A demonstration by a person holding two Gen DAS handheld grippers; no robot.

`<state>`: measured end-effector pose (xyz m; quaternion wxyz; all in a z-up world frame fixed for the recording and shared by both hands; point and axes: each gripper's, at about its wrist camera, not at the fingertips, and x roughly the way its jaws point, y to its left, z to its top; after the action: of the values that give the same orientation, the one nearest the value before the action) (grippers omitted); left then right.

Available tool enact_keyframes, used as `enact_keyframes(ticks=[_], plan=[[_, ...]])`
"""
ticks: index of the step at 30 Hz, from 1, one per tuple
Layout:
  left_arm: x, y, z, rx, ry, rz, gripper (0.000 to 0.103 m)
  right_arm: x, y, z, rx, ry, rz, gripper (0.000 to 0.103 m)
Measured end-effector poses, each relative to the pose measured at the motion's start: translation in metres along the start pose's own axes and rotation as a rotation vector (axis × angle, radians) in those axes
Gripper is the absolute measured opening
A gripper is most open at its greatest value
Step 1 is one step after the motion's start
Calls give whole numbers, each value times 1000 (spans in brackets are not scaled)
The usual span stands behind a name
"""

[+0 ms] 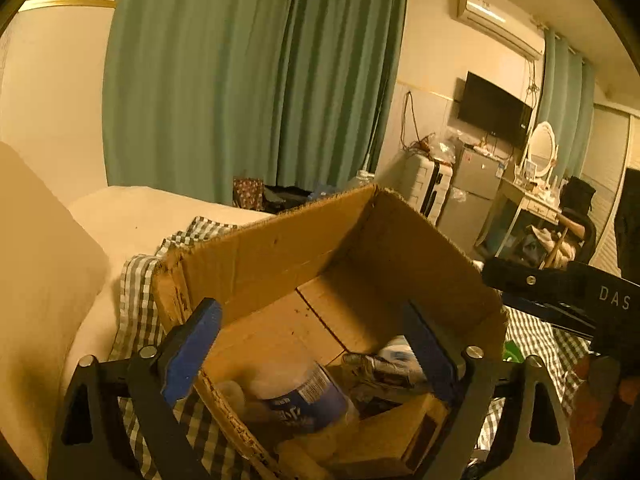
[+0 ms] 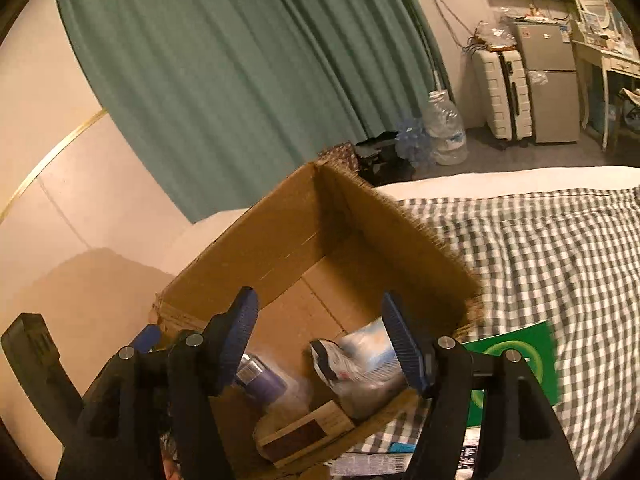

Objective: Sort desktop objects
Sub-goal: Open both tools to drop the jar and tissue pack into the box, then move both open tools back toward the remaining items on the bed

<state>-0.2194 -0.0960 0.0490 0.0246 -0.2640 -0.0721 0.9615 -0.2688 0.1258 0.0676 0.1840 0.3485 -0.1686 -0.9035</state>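
Hovering released, two grippers, left gripper (image 1: 312, 344) and right gripper (image 2: 320, 340), over one cardboard box (image 1: 280, 248).

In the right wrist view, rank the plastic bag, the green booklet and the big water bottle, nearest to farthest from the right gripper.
1. Plastic bag, inside the cardboard box, just under the right gripper.
2. Green booklet, on the checked cloth, right of the box.
3. Water bottle, on the floor by the curtain.

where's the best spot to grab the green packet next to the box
Grip the green packet by its far upper edge, coming from above on the box's right. It lies flat on the checked cloth, and its near part is hidden behind the right hand-held gripper, whose jaws stand open.
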Motion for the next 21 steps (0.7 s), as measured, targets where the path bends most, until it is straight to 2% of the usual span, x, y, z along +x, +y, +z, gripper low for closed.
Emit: enact_keyframes(ticks=[4, 9, 13, 21], plan=[[-6, 2, -5, 0, -17, -2, 95, -19, -5, -3, -13, -18, -34, 65], [-22, 4, -20, -3, 6, 0, 95, -57, -12, -21, 4, -35, -63, 65], [-50, -2, -30, -4, 2, -1, 95, -103, -14, -37, -6, -56, -111, 65], [-107, -35, -61, 29, 38, -66, 95, -179, -13, -63, -12, -96, -161, 65]])
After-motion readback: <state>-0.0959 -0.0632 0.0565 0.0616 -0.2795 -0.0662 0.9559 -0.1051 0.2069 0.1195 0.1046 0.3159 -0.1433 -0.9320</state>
